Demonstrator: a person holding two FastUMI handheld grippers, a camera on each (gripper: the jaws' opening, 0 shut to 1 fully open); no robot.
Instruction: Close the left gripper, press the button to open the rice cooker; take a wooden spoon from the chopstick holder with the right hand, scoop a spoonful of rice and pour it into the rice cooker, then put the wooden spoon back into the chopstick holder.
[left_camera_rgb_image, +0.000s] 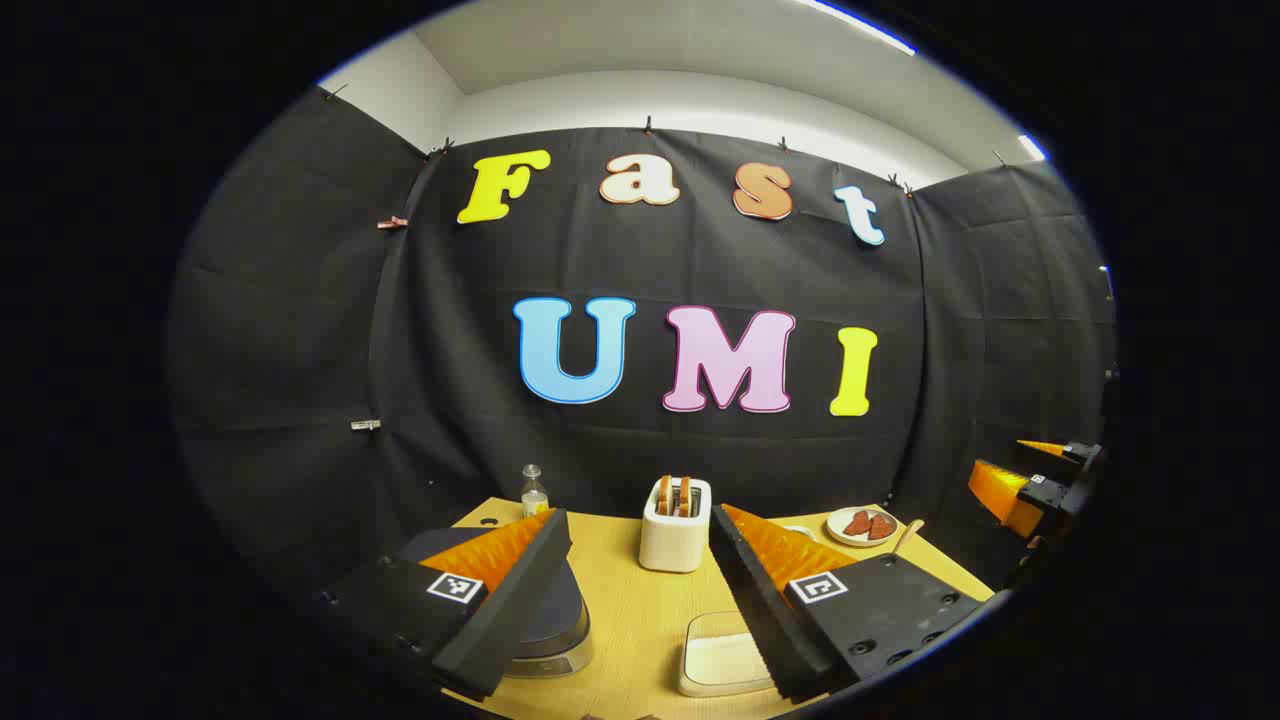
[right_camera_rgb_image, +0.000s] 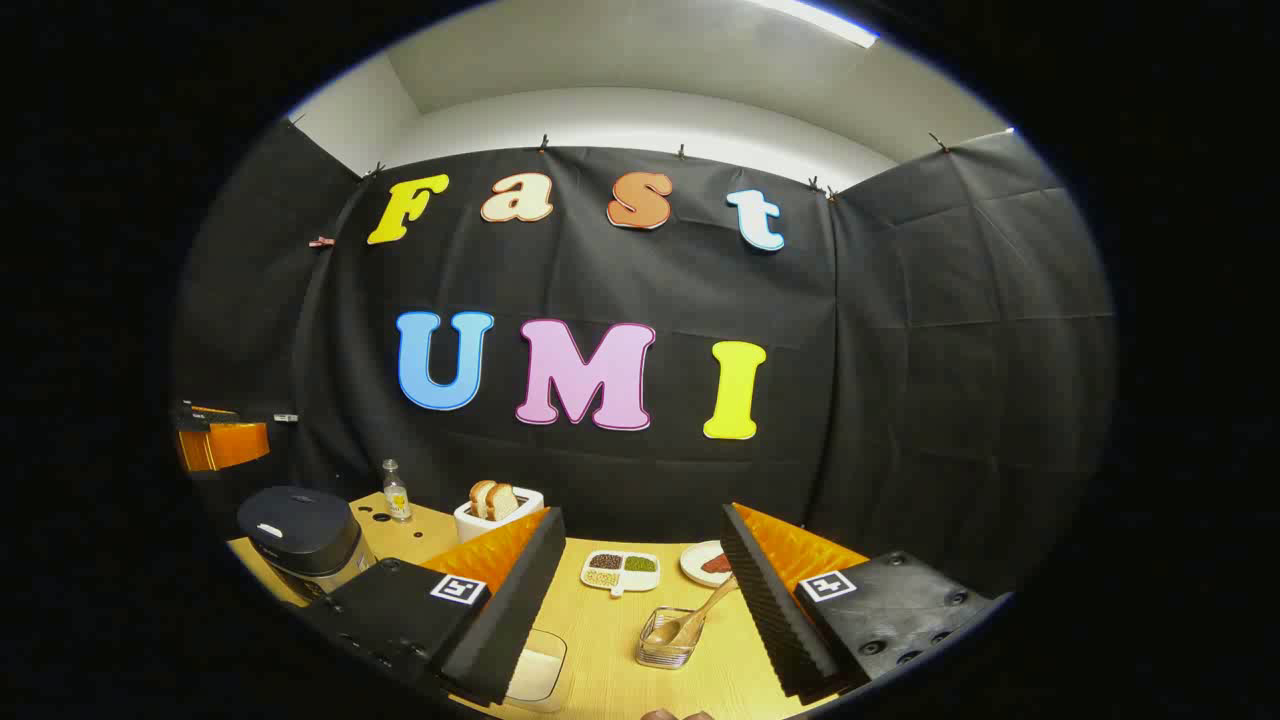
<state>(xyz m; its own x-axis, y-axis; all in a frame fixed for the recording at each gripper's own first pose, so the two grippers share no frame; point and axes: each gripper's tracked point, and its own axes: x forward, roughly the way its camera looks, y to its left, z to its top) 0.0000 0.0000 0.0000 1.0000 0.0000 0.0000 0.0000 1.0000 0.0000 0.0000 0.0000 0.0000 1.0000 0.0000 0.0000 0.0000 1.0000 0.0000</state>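
A: Grippers first, please — what have I got on each side?

B: From where I sit, the left gripper has its fingers spread wide and grasps nothing. It hangs above the wooden table. The rice cooker sits low under its left finger, lid down. A white toaster with bread stands between the fingers, farther back.

A: And the right one?

B: The right gripper is released too, fingers well apart, empty. I see it off at the right edge of the left gripper view as well.

A: Where is the spoon?

B: The wooden spoon leans tilted in the clear chopstick holder, just beside the right finger and not touched by it. The rice container lies near the left finger, partly hidden behind it.

A: Anything else on the table?

B: A divided tray of grains, a plate with red food, a small bottle at the back. In the right gripper view the rice cooker stands at the table's left end, closed.
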